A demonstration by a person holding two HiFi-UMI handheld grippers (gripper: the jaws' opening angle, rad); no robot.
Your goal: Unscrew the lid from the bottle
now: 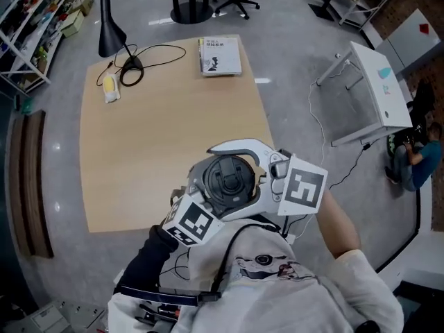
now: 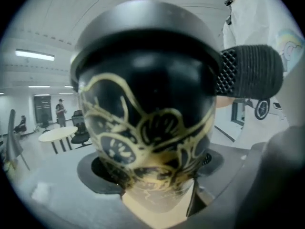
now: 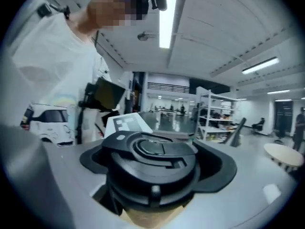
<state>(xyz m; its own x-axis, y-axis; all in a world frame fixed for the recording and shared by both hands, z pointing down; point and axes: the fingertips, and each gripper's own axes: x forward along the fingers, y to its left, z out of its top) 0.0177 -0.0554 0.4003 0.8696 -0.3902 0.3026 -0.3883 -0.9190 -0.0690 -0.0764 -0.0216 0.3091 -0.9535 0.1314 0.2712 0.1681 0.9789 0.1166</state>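
The light wooden table (image 1: 166, 137) carries a black desk lamp (image 1: 129, 70) at its far left corner, a small yellow-and-white object (image 1: 110, 88) just beside the lamp's base, the lamp's cable (image 1: 170, 53) looping to the lamp's right, and a book (image 1: 220, 55) farther right of the lamp at the far edge.

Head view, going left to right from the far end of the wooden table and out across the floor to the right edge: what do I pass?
Black lamp → book → white table → person at the right edge.
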